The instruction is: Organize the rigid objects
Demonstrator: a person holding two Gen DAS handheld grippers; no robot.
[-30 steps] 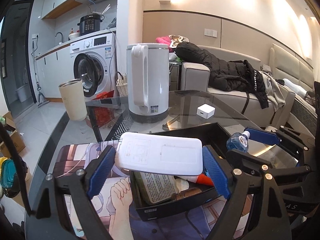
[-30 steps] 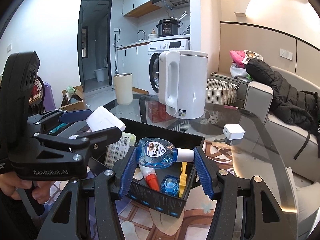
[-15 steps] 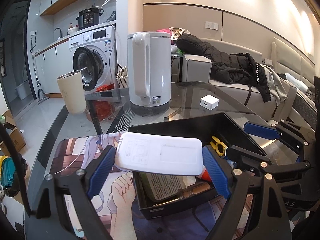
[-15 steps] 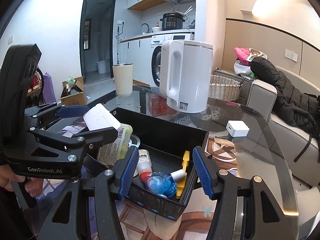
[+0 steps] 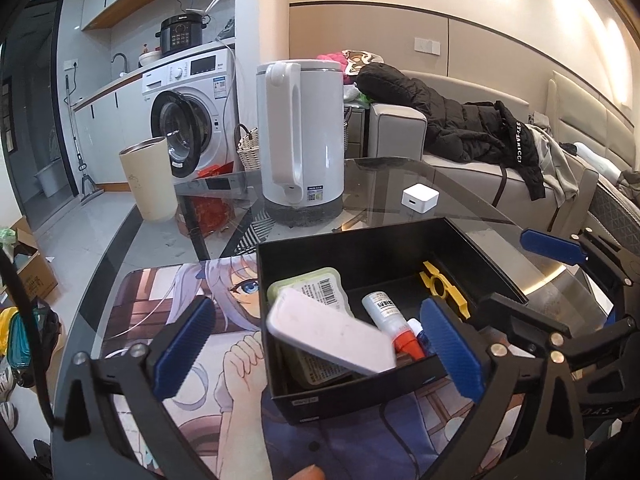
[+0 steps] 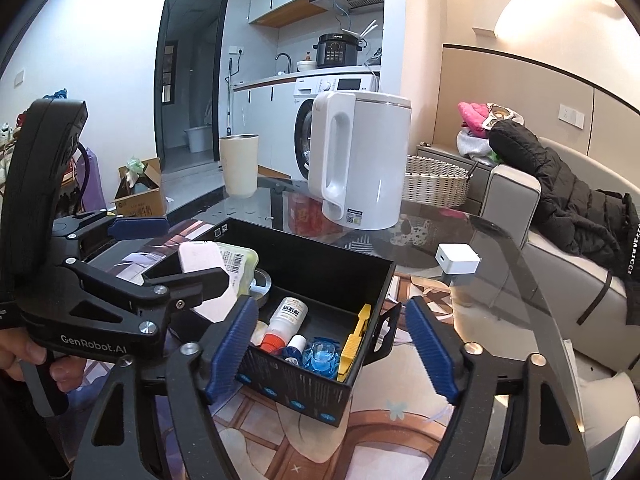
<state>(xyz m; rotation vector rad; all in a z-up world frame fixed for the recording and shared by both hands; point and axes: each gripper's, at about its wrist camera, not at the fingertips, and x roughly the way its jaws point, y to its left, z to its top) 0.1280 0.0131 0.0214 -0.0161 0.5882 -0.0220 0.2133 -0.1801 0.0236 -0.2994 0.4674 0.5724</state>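
A black open box (image 5: 360, 248) (image 6: 304, 258) stands on the printed mat. In it lie a green packet (image 5: 316, 284), a small white bottle with a red cap (image 5: 386, 308) (image 6: 286, 318), a yellow clip (image 5: 440, 286) (image 6: 356, 336) and a blue bottle (image 6: 320, 358). A flat white case (image 5: 332, 336) (image 6: 202, 260) hangs tilted over the box's near left corner, free of the jaws. My left gripper (image 5: 316, 348) is open around it. My right gripper (image 6: 332, 348) is open and empty over the box's near wall.
A white kettle (image 5: 300, 136) and a cream tumbler (image 5: 150, 180) stand behind the box on the glass table (image 5: 380, 176). A small white charger (image 5: 419, 198) lies to the right. A sofa with a black jacket (image 5: 472, 128) is behind.
My left gripper has opened and the white case has dropped out of it, tilting into the box. My right gripper had let the blue bottle fall into the box and stays open.
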